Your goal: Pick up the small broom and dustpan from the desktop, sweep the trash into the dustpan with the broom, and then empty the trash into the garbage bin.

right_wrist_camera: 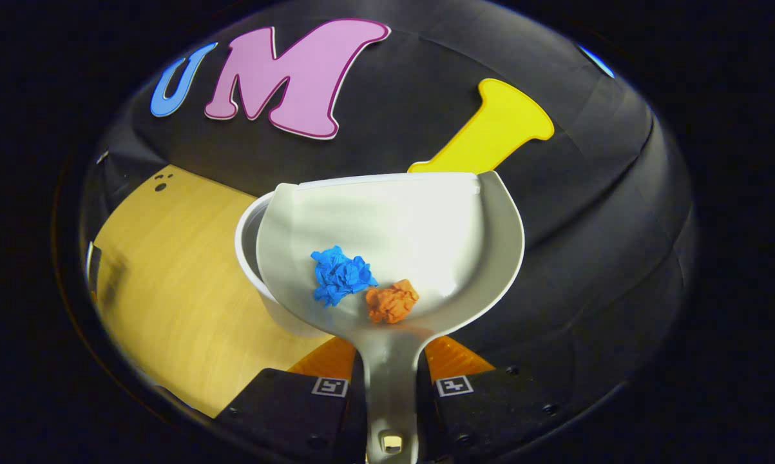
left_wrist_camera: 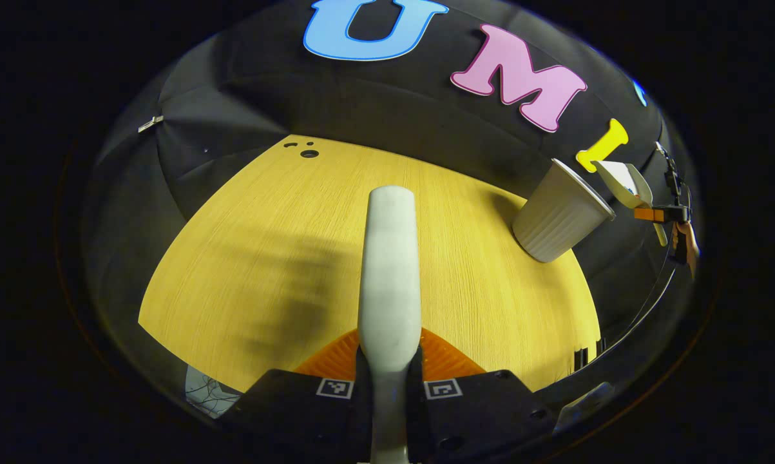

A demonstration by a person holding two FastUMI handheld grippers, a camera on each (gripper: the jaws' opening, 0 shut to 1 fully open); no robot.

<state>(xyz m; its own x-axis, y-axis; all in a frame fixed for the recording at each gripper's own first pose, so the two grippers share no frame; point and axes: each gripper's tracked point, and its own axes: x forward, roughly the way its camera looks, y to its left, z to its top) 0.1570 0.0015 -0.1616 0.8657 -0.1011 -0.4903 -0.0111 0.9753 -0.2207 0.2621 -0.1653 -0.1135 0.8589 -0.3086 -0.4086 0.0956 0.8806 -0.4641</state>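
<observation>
Right gripper view, risk: my right gripper [right_wrist_camera: 390, 386] is clamped on the dustpan [right_wrist_camera: 400, 238] handle, pan raised and held over the garbage bin [right_wrist_camera: 248, 258]; if I tip unevenly, a wad could roll off the pan's side and miss the rim, I judge.
Desktop [left_wrist_camera: 284, 258]: yellow wood grain, matte, broad and flat; its far edge meets the cloth wall.
Garbage bin: pale ribbed cup, tapered, standing near the desktop's far right edge in the left gripper view [left_wrist_camera: 558, 216].
Dustpan: smooth glossy white plastic, a rounded scoop with raised side walls.
Broom [left_wrist_camera: 390, 270]: my left gripper [left_wrist_camera: 387, 380] pinches its smooth, rounded pale handle above the desktop; bristles unseen.
Trash: blue wad [right_wrist_camera: 341, 276] and orange wad [right_wrist_camera: 392, 301], crumpled paper, light, touching at the pan's back.
</observation>
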